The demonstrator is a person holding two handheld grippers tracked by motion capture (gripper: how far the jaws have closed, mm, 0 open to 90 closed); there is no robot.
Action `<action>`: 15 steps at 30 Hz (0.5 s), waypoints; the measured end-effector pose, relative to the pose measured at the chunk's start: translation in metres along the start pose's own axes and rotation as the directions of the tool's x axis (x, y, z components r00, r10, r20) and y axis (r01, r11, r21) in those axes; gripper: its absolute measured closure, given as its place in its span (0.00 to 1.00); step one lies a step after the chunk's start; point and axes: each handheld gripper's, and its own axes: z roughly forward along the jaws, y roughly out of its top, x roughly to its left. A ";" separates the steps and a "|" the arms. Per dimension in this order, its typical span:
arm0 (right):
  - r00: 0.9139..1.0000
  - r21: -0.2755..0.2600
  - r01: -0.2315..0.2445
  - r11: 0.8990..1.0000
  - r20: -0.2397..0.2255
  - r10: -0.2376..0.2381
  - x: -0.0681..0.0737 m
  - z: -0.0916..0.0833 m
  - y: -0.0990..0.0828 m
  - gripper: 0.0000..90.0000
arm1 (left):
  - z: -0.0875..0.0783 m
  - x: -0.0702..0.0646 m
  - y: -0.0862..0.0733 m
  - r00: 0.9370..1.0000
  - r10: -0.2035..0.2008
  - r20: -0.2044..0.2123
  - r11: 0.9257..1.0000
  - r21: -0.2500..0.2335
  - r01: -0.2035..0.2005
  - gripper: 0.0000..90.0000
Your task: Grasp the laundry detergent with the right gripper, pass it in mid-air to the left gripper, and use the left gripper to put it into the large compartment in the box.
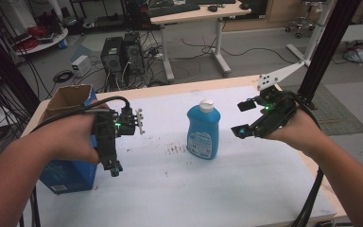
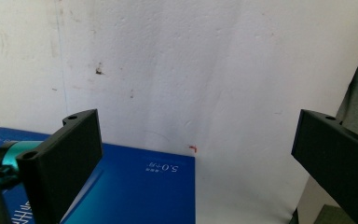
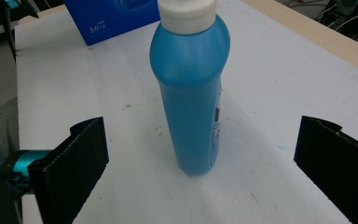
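Bottle point(image 1: 203, 130) stands upright mid-table on the white sheet point(image 1: 227, 189), long axis vertical; smooth blue plastic, oval shoulders, white cap point(image 3: 186, 13), label on one face. Right gripper point(image 1: 244, 117) is the nearer tool: jaws spread wide, holding nothing, bottle dead ahead and centred between them but not touching; a straight advance looks enough for a mid-body grasp. Left gripper point(image 1: 115, 169) also wide open and empty, pointed down beside the blue box point(image 1: 68, 177), well apart from the bottle.
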 end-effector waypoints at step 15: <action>0.999 -0.028 -0.031 0.999 0.009 0.031 0.000 0.030 -0.028 0.02 | -0.001 -0.001 -0.002 1.000 0.005 -0.004 1.000 -0.004 -0.005 0.02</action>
